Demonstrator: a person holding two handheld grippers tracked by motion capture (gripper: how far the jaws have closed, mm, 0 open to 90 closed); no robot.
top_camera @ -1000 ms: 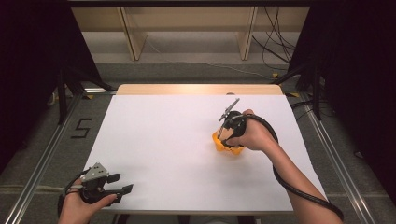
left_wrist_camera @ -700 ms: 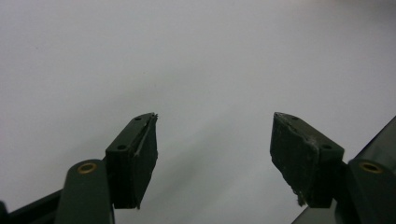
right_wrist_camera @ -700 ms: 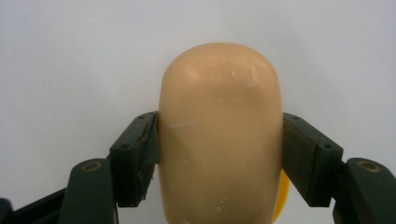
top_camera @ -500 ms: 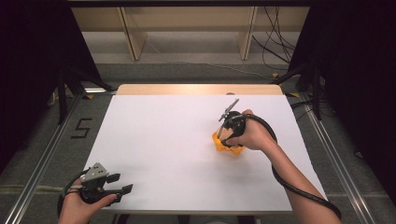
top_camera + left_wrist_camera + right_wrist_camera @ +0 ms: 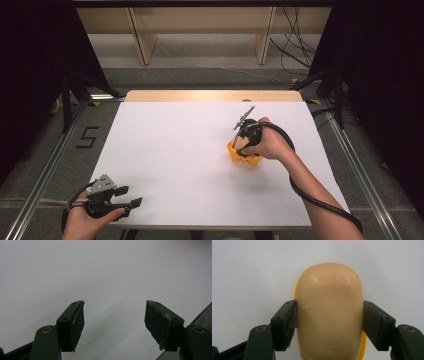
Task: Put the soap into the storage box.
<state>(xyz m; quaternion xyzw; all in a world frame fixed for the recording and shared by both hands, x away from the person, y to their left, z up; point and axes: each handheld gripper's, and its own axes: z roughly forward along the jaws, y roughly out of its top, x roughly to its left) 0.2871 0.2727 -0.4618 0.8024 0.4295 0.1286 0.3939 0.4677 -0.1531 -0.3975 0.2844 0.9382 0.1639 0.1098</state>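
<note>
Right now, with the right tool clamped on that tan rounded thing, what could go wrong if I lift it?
The right tool grips the smooth tan piece only at its curved sides, so it may slip out. The yellow part beneath may stay on the table or drop off mid-lift.

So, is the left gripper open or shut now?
Open. In the left gripper view, the left gripper's two black jaws stand wide apart, with bare white table between them.
</note>
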